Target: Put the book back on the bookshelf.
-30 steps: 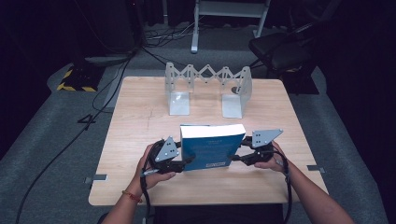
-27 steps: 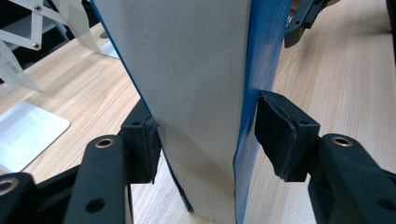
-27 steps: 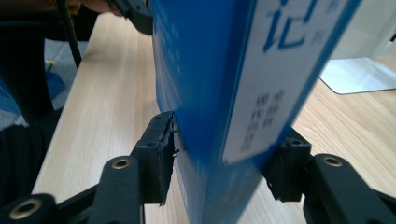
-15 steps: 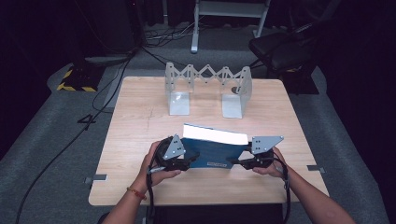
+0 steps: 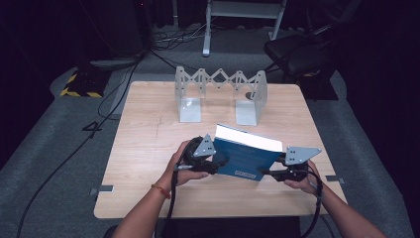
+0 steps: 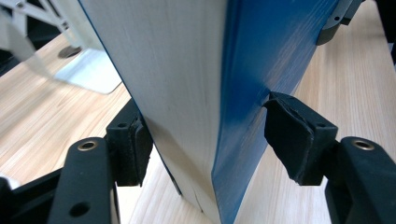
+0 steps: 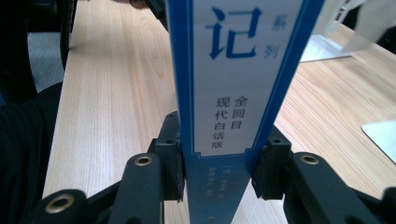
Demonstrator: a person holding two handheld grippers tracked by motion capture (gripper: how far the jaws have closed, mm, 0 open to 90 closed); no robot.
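Note:
A thick blue book (image 5: 247, 156) with white page edges is held tilted just above the wooden table (image 5: 148, 139), between my two grippers. My left gripper (image 5: 220, 163) grips its left end. In the left gripper view the book (image 6: 187, 93) fills the gap between the jaws, both pads (image 6: 292, 135) touch its covers, and the jaws have just been opening a little around it. My right gripper (image 5: 267, 172) grips the spine end. The right gripper view shows the pads (image 7: 173, 163) clamped on both sides of the printed spine (image 7: 233, 70), after just closing on it.
A grey metal expanding book rack (image 5: 220, 94) stands at the back middle of the table. Bare wood lies between it and the book. A dark chair (image 5: 302, 54) and cables (image 5: 119, 84) are on the floor beyond the table.
The book has tipped back from standing upright, so its white page edge faces up, and it has swung and shifted to the right. Both hands moved right with it.

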